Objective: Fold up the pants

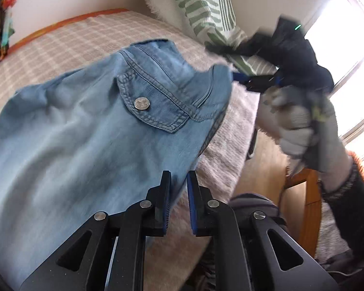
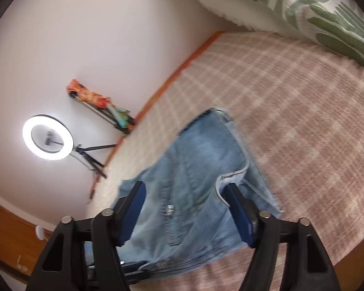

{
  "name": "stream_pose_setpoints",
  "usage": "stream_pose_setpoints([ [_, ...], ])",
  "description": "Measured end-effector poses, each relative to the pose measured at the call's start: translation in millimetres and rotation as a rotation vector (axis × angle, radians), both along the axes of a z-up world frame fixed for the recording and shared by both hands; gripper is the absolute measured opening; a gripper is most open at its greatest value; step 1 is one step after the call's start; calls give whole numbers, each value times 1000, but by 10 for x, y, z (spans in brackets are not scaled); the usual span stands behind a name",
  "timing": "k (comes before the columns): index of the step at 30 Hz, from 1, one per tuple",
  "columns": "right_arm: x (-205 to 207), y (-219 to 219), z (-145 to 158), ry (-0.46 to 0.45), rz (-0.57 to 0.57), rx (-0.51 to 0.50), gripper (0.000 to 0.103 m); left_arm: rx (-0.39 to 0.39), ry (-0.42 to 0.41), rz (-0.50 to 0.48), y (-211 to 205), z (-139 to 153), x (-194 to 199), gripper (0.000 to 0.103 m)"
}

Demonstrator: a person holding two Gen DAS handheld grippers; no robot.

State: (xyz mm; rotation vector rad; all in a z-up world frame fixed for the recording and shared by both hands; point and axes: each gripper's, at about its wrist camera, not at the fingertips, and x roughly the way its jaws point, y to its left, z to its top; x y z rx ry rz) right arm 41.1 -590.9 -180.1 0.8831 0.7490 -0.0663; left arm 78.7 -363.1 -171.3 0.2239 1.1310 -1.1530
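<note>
While the left wrist cam is looking fwd, the left gripper (image 1: 178,184) is showing its jaws parted w/ a narrow gap, the edge of the denim pants (image 1: 89,131) hanging right at that gap; whether cloth is pinched there I cannot tell. The pants are lying spread over the bed (image 1: 60,38), waistband end up, a back pocket flap w/ a metal button (image 1: 141,103) facing the cam. At upper right, the right gripper (image 1: 240,76) is reaching the waistband corner w/ its blue pads, held by a gloved hand (image 1: 296,123); blur is hiding whether it is clamping the cloth. A green-striped pillow (image 1: 201,7) is leaning behind, at the head of the bed.

Over in the right wrist cam, the right gripper (image 2: 184,198) is showing jaws spread wide, the pants (image 2: 201,169) draping between and over them, one fold sitting against the right pad. No clear pinch visible, so released as far as this view shows. The pants are resting on the checked bedcover (image 2: 291,121), near its edge. A lit ring light (image 2: 47,137) on a tripod is standing by the wall, w/ a colourful bundle (image 2: 94,99) beside it. The striped pillow (image 2: 291,2) is filling the top right.
</note>
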Motion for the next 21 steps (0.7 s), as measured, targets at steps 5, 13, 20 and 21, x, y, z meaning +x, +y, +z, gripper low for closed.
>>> stream_pose_setpoints([
  [5, 80, -98, -176, 116, -1, -69, 42, -33, -97, 110, 595, 344, 32, 17],
  [13, 202, 134, -76, 164, 96, -276, 3, 86, -179, 378, 1755, 214, 191, 17],
  [20, 189, 191, 109, 215, 95, -494, 2, 124, -111, 580, 2503, -49, 176, 17],
  [21, 194, 161, 53, 240, 105, -491, 3, 118, -110, 609, 2590, -39, 174, 17],
])
